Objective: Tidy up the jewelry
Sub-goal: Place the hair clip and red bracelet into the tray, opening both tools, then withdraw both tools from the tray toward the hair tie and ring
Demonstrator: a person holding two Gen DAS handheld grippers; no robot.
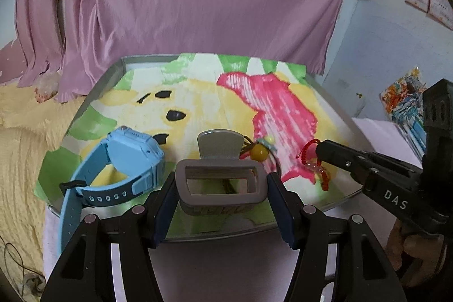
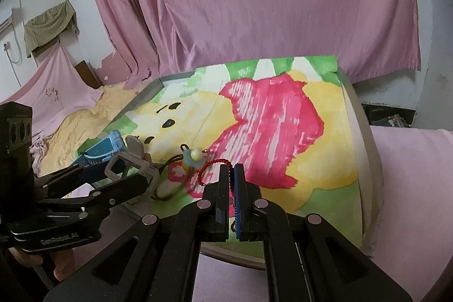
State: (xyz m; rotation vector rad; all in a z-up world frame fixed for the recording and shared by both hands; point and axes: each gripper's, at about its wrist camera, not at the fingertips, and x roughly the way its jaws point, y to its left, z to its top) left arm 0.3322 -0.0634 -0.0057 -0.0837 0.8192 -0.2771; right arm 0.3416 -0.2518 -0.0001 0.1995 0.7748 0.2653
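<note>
We find the left gripper (image 1: pixel 223 188) clamped on a grey hair claw (image 1: pixel 220 183) at the near edge of the cartoon-print mat (image 1: pixel 283 109); it is rigid, light plastic, best held across its frame. The right gripper (image 2: pixel 231 183) is pinched together on a red cord bracelet (image 2: pixel 211 169), limp, light and likely to slip. Its beads are mostly hidden between the pads.

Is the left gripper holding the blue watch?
No, the left gripper is shut on the grey hair clip, and the blue watch lies beside it.
</note>
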